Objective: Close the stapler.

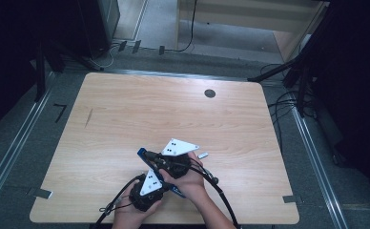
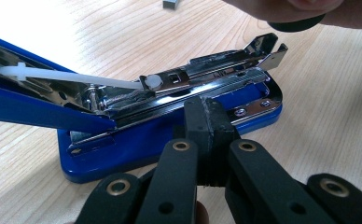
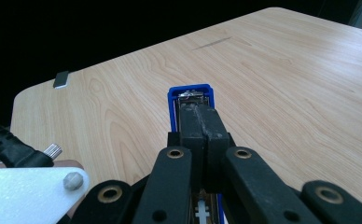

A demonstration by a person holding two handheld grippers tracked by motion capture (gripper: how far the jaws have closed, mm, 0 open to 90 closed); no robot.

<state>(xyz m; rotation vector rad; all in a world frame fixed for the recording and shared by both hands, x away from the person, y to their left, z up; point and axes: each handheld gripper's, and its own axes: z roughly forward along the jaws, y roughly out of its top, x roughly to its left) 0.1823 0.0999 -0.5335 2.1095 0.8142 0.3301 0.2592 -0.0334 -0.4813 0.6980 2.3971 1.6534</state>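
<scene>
So what's on the table [image 1: 126, 109] here is a blue stapler [image 2: 170, 135], swung open with its chrome staple channel [image 2: 207, 77] exposed and the white plastic pusher rod [image 2: 72, 77] stretched along the raised top arm. Looks like a reload job to me.

The left gripper [image 2: 206, 116] has its jaws pressed fully together, pads meeting face to face with nothing caught between them. The stapler's base sits right at and just beyond those tips, so I'd guess the closed tips are leaning on the base edge to pin it flat, though I can't tell for sure that they touch.

The right gripper [image 3: 202, 123] is also clamped completely closed, with nothing visibly pinched. It's looking straight down the length of the stapler's open top, whose blue end pokes out just past the fingertips, probably to steady it or hold it back.

A small strip of staples [image 1: 202, 155] lies on the wood, off to the right of both grippers, near but apart. That's likely what goes in next.
</scene>
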